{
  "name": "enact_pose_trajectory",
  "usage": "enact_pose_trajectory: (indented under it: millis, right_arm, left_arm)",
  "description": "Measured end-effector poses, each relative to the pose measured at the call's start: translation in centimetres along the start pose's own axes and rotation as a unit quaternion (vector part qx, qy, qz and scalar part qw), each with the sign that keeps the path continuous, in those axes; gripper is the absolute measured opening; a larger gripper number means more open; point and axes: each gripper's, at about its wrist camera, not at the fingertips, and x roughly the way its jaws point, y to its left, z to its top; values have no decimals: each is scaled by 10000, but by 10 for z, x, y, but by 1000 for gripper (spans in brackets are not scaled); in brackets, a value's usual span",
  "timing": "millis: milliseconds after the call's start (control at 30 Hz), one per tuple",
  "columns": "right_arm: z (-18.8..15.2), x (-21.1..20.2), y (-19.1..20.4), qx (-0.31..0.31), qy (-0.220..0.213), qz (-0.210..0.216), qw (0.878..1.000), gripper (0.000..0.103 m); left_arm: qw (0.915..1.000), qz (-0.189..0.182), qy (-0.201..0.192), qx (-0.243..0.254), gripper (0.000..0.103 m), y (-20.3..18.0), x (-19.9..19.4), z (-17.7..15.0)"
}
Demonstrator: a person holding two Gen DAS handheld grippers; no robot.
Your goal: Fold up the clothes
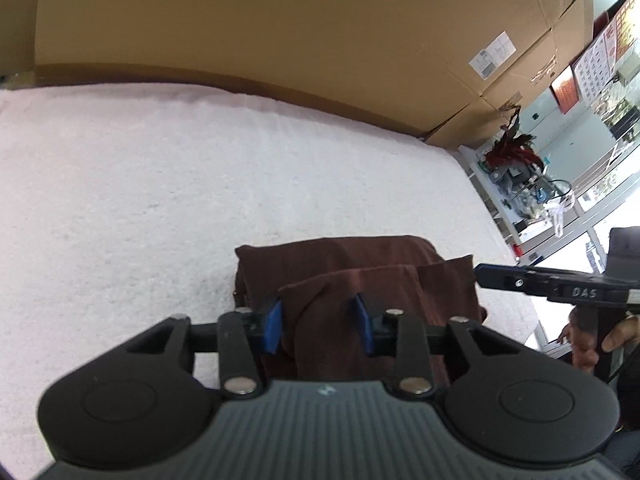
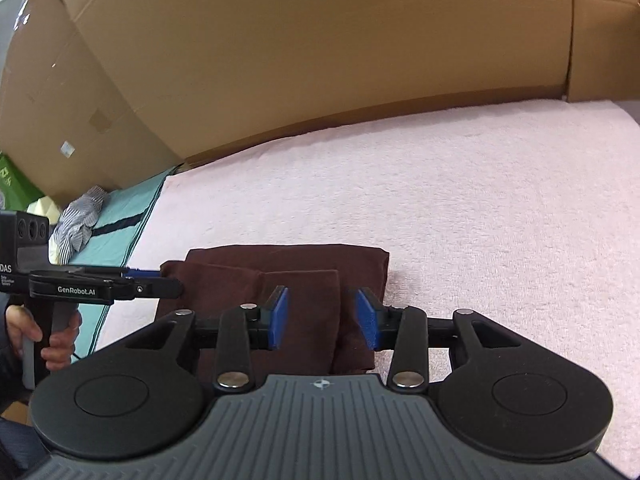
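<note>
A dark brown garment [image 1: 360,264] [image 2: 288,264] lies folded into a compact rectangle on the fluffy pale towel [image 1: 160,180] [image 2: 480,200], with a smaller folded flap on top. My left gripper [image 1: 319,324] hovers over the near edge of that flap. Its blue pads [image 1: 274,326] stand apart, with cloth showing in the gap but not pinched. My right gripper [image 2: 322,318] hangs over the same flap from the other side, jaws likewise apart and holding nothing. Each view shows the other gripper side-on: the right gripper [image 1: 480,276] and the left gripper [image 2: 174,282], tips at the garment's edges.
Large cardboard boxes [image 1: 280,20] [image 2: 320,40] wall off the far side of the towel. A striped cloth [image 2: 78,220] lies on a teal sheet [image 2: 120,224] at the left. A cluttered shelf [image 1: 520,176] stands beyond the right edge. A person's hand [image 2: 60,340] grips the left handle.
</note>
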Motion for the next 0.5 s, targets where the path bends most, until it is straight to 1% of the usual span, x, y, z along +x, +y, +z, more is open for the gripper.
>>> enact_pose_trajectory:
  millis: [33,67,100,133,167,233,267,300,367,400,433,467,500]
  right_arm:
    - [0,2,-3,93,55,58,9999,41]
    - [0,4,-6,189,119,131,9997,35]
    - [0,6,-8,286,184,205,9992,13]
    - [0,6,-10,372,154,306,9987,3]
    - [1,6,-12,456,104,413,9981,4]
    - [1,5,-16,624,5,627,9961,4]
    - [2,4,-17,708,-45,733,9948,4]
    - [2,6,-20,825,-79,747,9938,4]
    - [-2,16,-28,967,-22,511,9940,5]
    - [-4,21,-32,1032,12,383,9939,11]
    - [-6,25,-37,1099,48,302,9935,11]
    - [-8,27,-41,1167,85,231,9929,11]
    - [-9,24,-43,1234,31,170,9922,17]
  left_arm:
    - [9997,-211,-9,-125,6,3,-1,2]
    - [9990,-384,-47,-226,1,7,-2,4]
    - [9979,-551,-89,-322,1,10,-3,6]
    - [9965,-717,-132,-417,1,13,-3,8]
    - [9951,-822,-185,-510,1,17,-4,10]
    - [9929,-910,-286,-714,1,25,-2,11]
    - [9919,-893,-330,-839,1,32,0,11]
    - [9914,-800,-372,-968,2,39,2,11]
    - [9889,-533,-407,-1323,3,57,8,8]
    - [9865,-432,-412,-1527,3,67,10,6]
    - [9833,-340,-457,-1726,3,75,7,5]
    - [9816,-229,-530,-1819,3,79,2,4]
    - [9813,-204,-613,-1815,3,80,-5,4]
